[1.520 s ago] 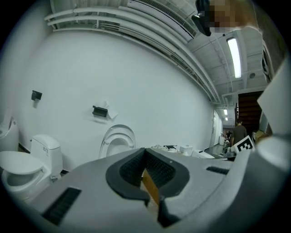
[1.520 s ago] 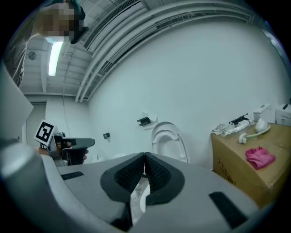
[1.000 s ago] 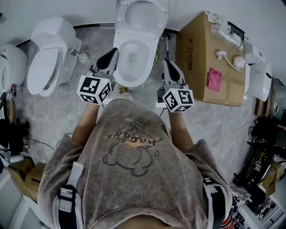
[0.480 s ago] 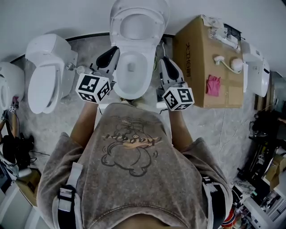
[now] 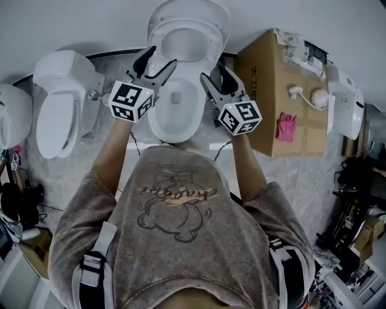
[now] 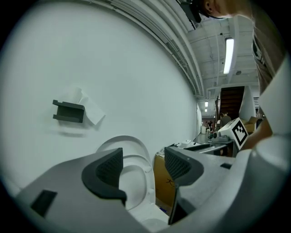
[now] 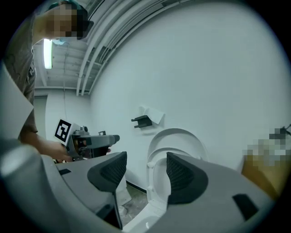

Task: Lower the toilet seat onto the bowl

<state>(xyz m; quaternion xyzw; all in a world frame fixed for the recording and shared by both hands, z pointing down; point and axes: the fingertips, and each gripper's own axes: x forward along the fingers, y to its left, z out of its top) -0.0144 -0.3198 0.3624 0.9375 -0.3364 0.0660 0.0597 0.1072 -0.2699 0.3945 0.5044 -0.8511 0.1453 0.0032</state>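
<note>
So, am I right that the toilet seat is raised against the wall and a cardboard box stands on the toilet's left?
Not quite: the head view shows the cardboard box on the toilet's right; another toilet stands on its left. The seat is indeed raised against the wall.

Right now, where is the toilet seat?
In the head view the toilet seat stands raised against its lid at top centre, by the wall, above the bowl; a cardboard box stands to the picture's right, another toilet to the left.
</note>
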